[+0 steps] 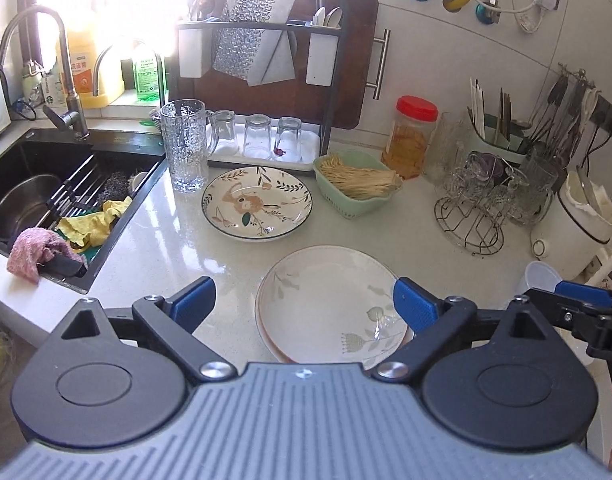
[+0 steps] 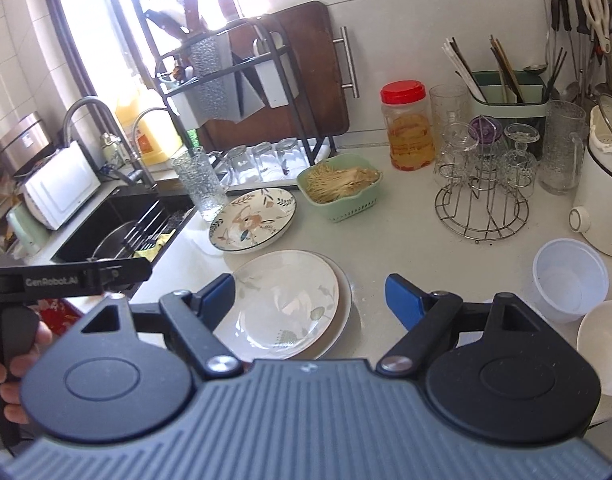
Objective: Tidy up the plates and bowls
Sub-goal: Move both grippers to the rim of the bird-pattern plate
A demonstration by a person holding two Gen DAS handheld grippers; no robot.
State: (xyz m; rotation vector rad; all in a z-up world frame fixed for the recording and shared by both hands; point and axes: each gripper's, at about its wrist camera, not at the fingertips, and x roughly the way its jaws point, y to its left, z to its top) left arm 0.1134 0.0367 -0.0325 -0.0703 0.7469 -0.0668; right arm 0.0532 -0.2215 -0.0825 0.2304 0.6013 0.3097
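1. The left wrist view looks forward and down over the counter (image 1: 233,248) from close above, facing the tiled wall.
2. The right wrist view looks likewise; both share the stacked plates (image 1: 330,304).

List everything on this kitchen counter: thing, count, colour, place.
Stacked flat ceramic plates: two, cream, leaf print, counter front.
Deep flower-patterned plate: one, dark-rimmed, behind stack.
Tall textured glass mug: one, clear, beside sink.
Green plastic basket: one, holding pale sticks.
Red-lidded jar: one, amber contents, by the wall.
Translucent plastic cup: one, right.
White bowl: one, right edge.
Left tool: open, empty.
Right tool: open, empty.
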